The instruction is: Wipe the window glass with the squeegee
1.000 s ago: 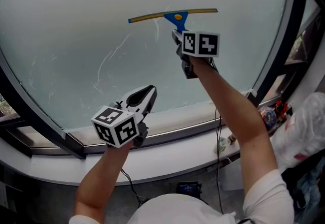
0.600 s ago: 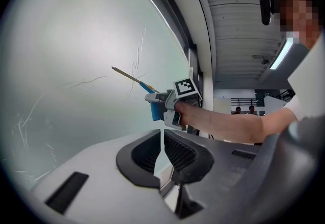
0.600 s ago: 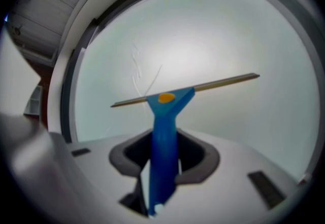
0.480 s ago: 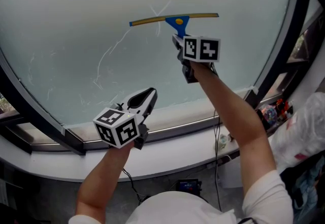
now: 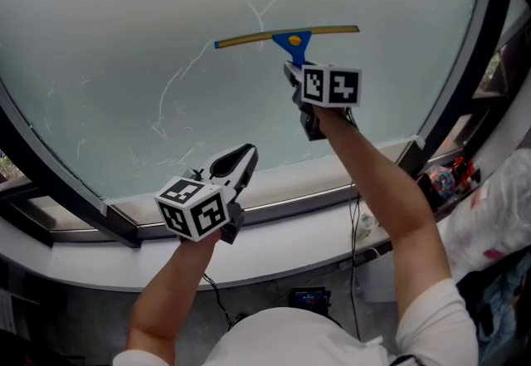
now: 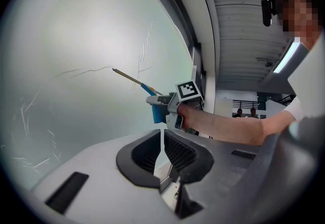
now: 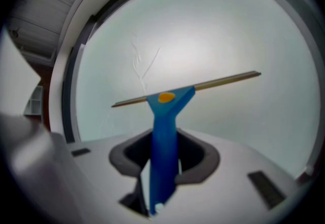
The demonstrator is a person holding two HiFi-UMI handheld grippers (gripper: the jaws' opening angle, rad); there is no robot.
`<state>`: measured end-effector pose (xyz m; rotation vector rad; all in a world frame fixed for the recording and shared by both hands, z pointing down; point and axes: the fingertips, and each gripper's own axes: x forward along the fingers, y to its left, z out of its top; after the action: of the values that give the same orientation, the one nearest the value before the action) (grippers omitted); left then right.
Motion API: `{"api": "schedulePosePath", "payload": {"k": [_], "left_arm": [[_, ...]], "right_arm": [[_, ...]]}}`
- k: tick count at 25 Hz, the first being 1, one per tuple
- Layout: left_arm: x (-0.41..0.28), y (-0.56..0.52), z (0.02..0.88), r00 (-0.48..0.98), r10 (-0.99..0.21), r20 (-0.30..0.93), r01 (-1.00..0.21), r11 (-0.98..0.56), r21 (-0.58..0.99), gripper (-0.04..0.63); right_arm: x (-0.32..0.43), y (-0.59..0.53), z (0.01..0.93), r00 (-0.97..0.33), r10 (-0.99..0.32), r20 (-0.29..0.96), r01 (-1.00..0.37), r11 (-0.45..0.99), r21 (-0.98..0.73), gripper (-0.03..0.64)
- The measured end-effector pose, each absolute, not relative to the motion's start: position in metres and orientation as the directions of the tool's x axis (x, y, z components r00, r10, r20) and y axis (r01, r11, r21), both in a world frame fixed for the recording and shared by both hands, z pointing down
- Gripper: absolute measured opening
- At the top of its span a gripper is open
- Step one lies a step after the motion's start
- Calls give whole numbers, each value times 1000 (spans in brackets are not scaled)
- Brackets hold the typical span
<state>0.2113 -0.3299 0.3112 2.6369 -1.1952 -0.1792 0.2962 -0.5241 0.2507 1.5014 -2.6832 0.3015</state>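
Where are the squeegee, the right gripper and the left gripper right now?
squeegee point(image 5: 287, 36), head view, middle of the blade.
right gripper point(image 5: 292, 70), head view, tips on the squeegee's blue handle.
left gripper point(image 6: 161, 148), left gripper view, between its tips.

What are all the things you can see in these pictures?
window glass: one, pale and frosted, fills the view ahead
streaks: several, white, on the glass near the squeegee
squeegee: one, blue handle with a yellowish blade, against the glass, upper middle
window frame: one, dark, round the glass
sill: one, white, below the glass
cables: two, black, hanging under the sill
plastic bag: one, white, lower right
arms: two, bare, reaching up from below
left gripper: one, white and black, low by the sill, shut, empty
right gripper: one, white and black, shut on the squeegee's handle
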Motion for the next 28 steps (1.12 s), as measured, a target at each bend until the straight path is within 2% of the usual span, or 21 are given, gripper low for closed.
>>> {"api": "schedulePosePath", "payload": {"k": [28], "left_arm": [[199, -323, 364, 630, -775, 41, -738, -582, 340, 46]], "right_arm": [[289, -519, 318, -527, -819, 228, -850, 504, -155, 144]]}}
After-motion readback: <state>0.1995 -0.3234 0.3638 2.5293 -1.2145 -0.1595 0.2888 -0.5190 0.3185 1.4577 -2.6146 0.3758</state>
